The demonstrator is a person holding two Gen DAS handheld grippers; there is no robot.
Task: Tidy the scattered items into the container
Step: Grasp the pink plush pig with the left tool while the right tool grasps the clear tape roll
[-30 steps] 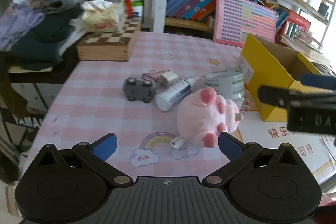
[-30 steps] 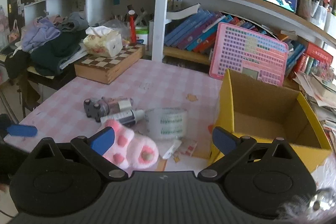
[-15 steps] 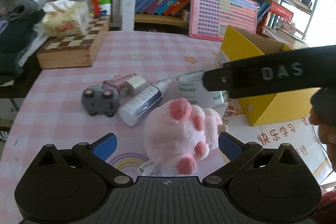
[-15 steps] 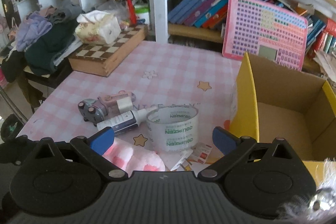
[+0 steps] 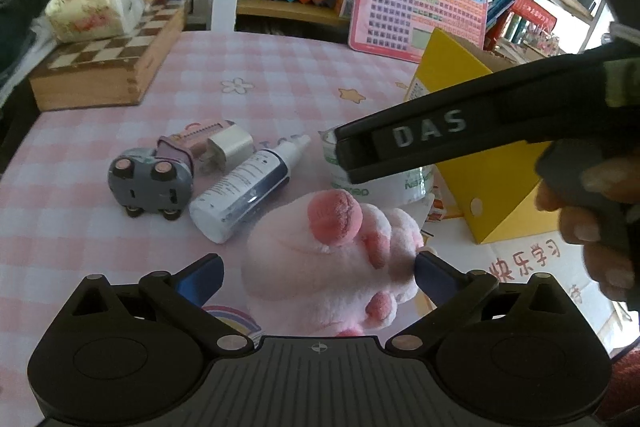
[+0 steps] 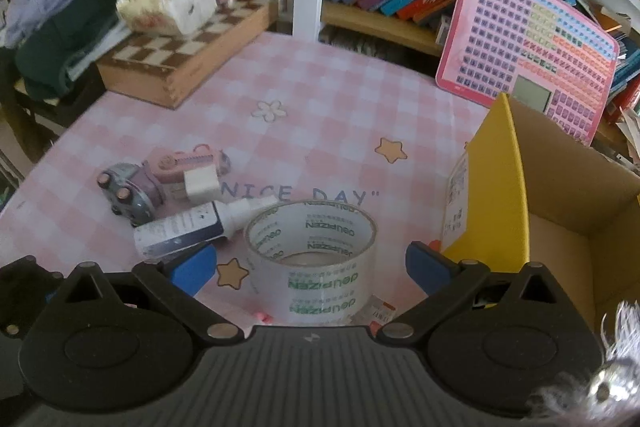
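The tabletop (image 6: 320,99) with its pink checked cloth fills the middle of both views. The yellow box (image 6: 492,195) stands at the right edge of the right wrist view, open at the top. The part of its inside that shows has nothing in it, so I think the tidying has hardly begun.

Everything is yet to go in. The pink plush toy (image 5: 320,267) is the biggest loose thing, low in the middle of the left wrist view. The left claw (image 5: 318,273) is spread apart around it: the right finger touches the toy's side, and the left finger stands off with a gap. It is not squeezing yet (it looks ready to).

Next in size is the roll of clear tape (image 6: 312,259), standing on its edge near the bottom middle of the right wrist view, just beside the box. The right claw (image 6: 312,265) is wide apart with the roll between its two blue tips, and neither tip touches it.

To the left lie the smaller things, bunched together: a spray bottle (image 6: 192,227) on its side, a grey toy car (image 6: 126,197) tipped over, a small pink gadget (image 6: 188,161) and a white plug (image 6: 198,185).
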